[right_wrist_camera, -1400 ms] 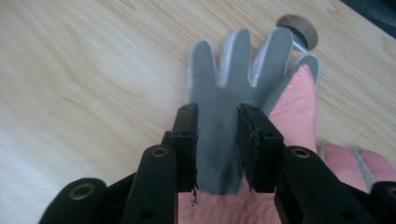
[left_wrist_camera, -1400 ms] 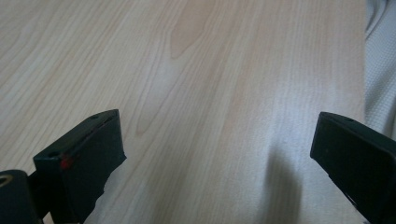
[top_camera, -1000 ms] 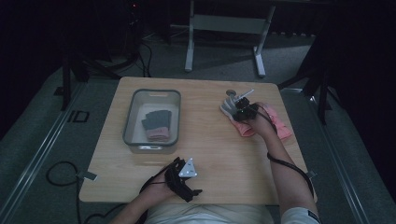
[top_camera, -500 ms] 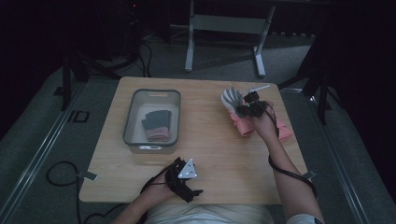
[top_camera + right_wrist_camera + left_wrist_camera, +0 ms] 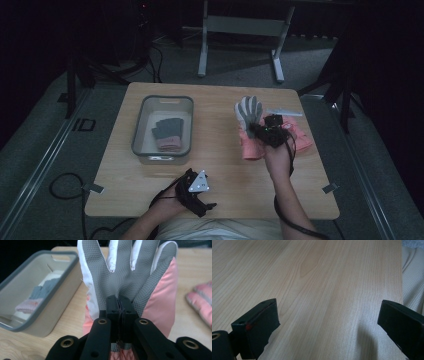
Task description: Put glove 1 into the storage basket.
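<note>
The right gripper point(image 5: 119, 305) pinches a pink ski glove point(image 5: 130, 272) with a grey palm, jaws clamped tight on the fabric, holding it above the desk's point(image 5: 225, 175) right half, fingers pointing toward the far edge. A second pink glove point(image 5: 301, 136) lies near the right edge. The bin point(image 5: 141, 131) sits left of centre, holding a grey knit glove point(image 5: 168, 133). The left gripper point(image 5: 329, 322) rests at the near edge, jaws wide, nothing between them.

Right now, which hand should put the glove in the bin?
Probably the right. The right gripper is already shut on the glove, lifted beside the bin. The left gripper rests open at the table edge, holding nothing.
</note>
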Demonstrator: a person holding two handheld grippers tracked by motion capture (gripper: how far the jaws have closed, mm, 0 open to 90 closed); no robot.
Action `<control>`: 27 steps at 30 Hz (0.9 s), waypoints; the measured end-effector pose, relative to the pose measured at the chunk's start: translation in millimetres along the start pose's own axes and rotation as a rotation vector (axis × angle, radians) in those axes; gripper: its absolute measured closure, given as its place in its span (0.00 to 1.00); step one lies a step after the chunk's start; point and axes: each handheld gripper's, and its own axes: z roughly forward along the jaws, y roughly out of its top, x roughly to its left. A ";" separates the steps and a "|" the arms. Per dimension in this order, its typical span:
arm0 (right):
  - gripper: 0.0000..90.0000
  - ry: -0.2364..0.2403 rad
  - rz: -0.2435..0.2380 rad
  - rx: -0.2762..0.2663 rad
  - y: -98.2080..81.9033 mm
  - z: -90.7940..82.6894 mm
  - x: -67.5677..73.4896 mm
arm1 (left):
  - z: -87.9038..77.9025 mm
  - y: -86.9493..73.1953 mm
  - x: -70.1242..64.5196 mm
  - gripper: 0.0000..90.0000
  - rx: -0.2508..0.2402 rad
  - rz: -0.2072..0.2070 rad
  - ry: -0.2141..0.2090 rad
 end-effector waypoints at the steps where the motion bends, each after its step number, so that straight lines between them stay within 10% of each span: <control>1: 0.98 -0.009 0.000 0.005 -6.2 2.7 2.8 | -0.1 0.0 0.0 0.03 0.001 0.002 -0.001; 10: 0.97 -0.077 0.047 0.108 -52.1 46.8 10.9 | 0.0 -0.6 -2.4 0.03 -0.001 0.016 0.002; 27: 0.96 -0.087 0.055 0.198 -74.1 93.8 17.2 | -0.2 -2.0 -2.8 0.03 -0.006 0.018 0.004</control>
